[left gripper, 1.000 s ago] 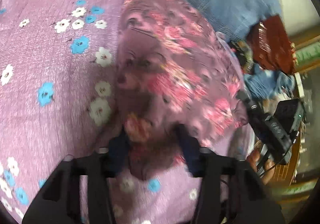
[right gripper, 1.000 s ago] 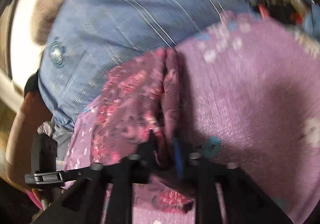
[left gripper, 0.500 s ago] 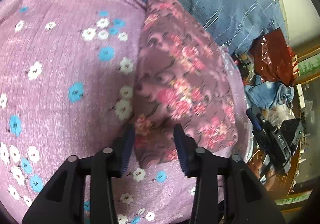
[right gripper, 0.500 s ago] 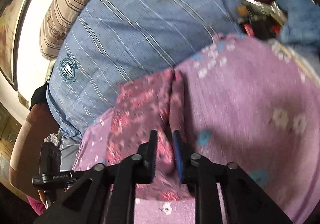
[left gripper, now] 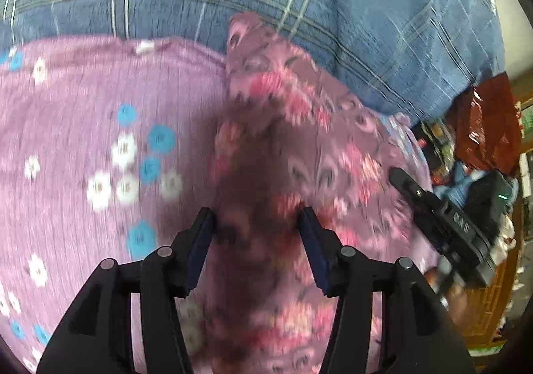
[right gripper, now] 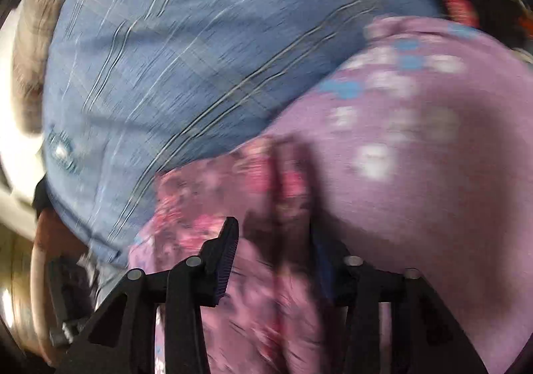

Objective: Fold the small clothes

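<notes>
The small garment is a mauve cloth with a pink and red flower print and some dark curved marks. It is folded into a long narrow shape and it lies on a purple sheet that has white and blue flowers. Its far end touches a blue cover with thin white and grey lines. In the right wrist view the same garment shows a crease running along its middle, and the purple sheet is at its right side while the blue cover is behind it. Both views are blurred, so the fine details of the print are not clear.

I count one garment, one purple sheet, one blue cover and two grippers. The left gripper has its fingers spread apart over the near part of the garment, and they grasp nothing. The right gripper also has its fingers apart, with the cloth under the gap between them, not pinched. A dark red bag stands at the right edge of the left view, among other small things that I cannot tell.
</notes>
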